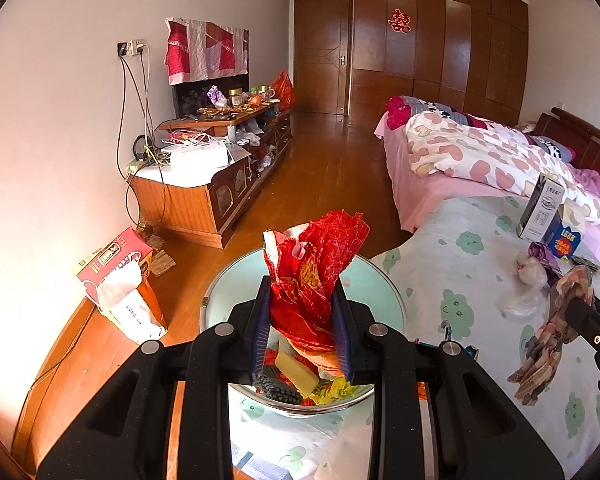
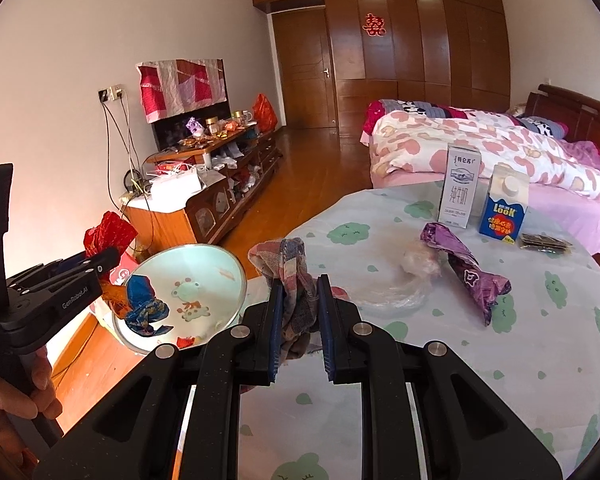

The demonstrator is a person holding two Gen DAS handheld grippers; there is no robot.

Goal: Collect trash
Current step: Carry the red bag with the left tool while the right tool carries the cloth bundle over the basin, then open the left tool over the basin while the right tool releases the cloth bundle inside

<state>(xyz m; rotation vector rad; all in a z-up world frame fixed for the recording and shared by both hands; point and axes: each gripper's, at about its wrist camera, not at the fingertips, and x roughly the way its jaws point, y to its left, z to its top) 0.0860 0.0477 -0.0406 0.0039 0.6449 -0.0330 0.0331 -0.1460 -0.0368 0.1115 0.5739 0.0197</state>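
Note:
My left gripper [image 1: 302, 292] is shut on a crumpled red foil wrapper [image 1: 312, 264] and holds it above a metal bowl [image 1: 340, 398] that holds several wrappers. The bowl also shows in the right wrist view [image 2: 204, 252], at the table's left edge. My right gripper [image 2: 299, 288] is shut on a plaid cloth rag [image 2: 288, 264] over the table. A purple wrapper [image 2: 466, 272], a clear plastic bag [image 2: 396, 292] and a small dark packet [image 2: 546, 245] lie on the tablecloth [image 2: 500, 360].
A milk carton [image 2: 460, 186] and a blue LOOK carton [image 2: 504, 210] stand at the table's far side. A bed [image 2: 480, 140] is behind it. A cluttered TV cabinet [image 1: 212, 168] lines the left wall. A tissue box [image 1: 120, 280] stands on the floor.

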